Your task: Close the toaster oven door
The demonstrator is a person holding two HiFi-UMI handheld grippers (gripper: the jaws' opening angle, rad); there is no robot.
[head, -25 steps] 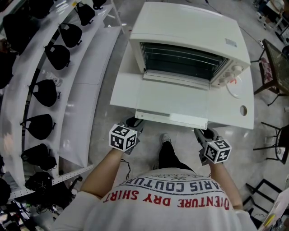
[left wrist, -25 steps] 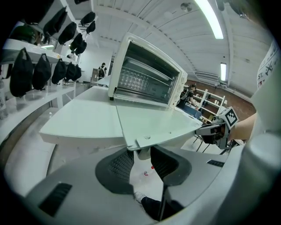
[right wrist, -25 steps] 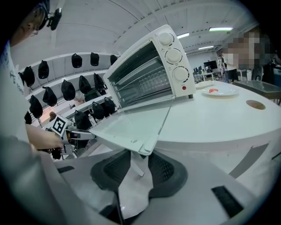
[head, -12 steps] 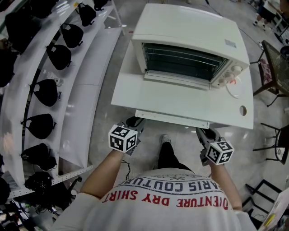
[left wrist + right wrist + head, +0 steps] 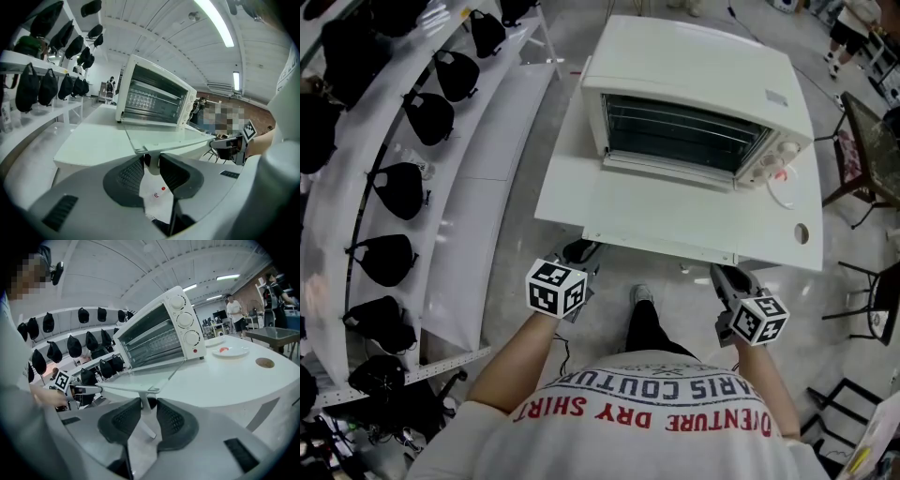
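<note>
A white toaster oven (image 5: 694, 84) stands on a white table (image 5: 562, 183). Its glass door (image 5: 661, 211) lies open and nearly flat, and the handle (image 5: 661, 248) runs along the door's front edge over the table's rim. My left gripper (image 5: 581, 251) is at the handle's left end. In the left gripper view its pads (image 5: 132, 174) press on the handle's white post (image 5: 151, 164). My right gripper (image 5: 724, 274) is at the handle's right end. There the post (image 5: 146, 409) stands between closing jaws, with a thin gap still showing on one side.
Curved white shelves (image 5: 478, 169) with several black bags (image 5: 398, 187) run along the left. On the table's right side lie a white plate (image 5: 783, 187) and a round hole (image 5: 801, 233). Dark chairs (image 5: 862, 141) stand to the right. The person's shoe (image 5: 643, 292) is on the floor below the door.
The door's front edge looks thinner and slightly higher in the head view than a second ago. Both grippers stay at the handle's ends, and the right one has shifted a little to the right.
</note>
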